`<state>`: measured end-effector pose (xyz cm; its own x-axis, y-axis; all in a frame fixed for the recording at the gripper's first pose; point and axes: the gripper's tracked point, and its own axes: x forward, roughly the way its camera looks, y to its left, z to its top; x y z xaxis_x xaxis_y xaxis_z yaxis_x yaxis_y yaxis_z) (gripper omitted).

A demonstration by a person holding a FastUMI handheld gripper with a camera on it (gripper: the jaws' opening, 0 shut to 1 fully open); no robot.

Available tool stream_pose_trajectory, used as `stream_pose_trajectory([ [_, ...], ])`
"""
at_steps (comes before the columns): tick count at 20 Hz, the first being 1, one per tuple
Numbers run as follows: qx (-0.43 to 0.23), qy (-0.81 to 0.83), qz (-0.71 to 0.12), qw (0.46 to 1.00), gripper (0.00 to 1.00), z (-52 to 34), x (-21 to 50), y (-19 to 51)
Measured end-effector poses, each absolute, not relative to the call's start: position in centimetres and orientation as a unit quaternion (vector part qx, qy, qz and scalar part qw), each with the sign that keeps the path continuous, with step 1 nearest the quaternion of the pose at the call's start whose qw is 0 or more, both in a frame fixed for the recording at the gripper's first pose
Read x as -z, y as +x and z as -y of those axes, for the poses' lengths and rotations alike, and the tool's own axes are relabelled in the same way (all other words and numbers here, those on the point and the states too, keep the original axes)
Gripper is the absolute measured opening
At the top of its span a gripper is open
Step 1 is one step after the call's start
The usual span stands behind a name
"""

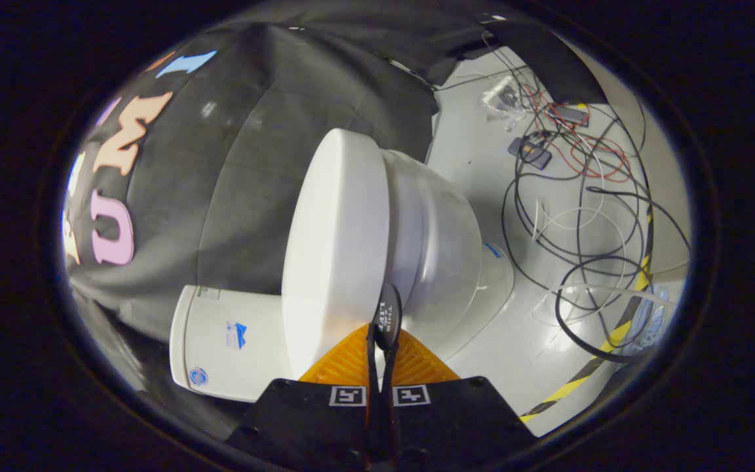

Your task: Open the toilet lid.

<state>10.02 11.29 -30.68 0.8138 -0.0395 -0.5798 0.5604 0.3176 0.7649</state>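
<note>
The view is rolled onto its side. A white toilet stands just ahead of the fingers: its broad lid (331, 249) lies against the seat and bowl (446, 242), and the tank (227, 341) is beside the lid. A small black pull tab (388, 308) hangs at the lid's near edge. My gripper (381, 334) is shut on the lower part of this tab, with both fingers (348, 360) pressed together around it.
Black cloth wall (246, 164) hangs behind the toilet. On the white floor (528, 347) beyond the bowl lie several loose black, white and red cables (580, 216) and small devices (529, 151). A yellow-and-black tape stripe (613, 341) crosses the floor.
</note>
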Motion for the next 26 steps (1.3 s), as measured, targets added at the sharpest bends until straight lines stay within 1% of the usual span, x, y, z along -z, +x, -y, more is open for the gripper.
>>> stream_pose_trajectory([
  [6, 0.197, 0.517, -0.234, 0.799, 0.01, -11.3, 28.2, 10.4],
  [12, 0.21, 0.507, -0.239, 0.801, 0.0, -11.5, 26.3, 10.7],
  [15, 0.218, 0.487, -0.242, 0.81, 0.0, -11.7, 25.2, 10.9],
  [21, 0.218, 0.452, -0.243, 0.83, 0.01, -12.1, 23.7, 11.0],
  [26, 0.211, 0.437, -0.226, 0.845, 0.0, -13.1, 21.2, 11.6],
])
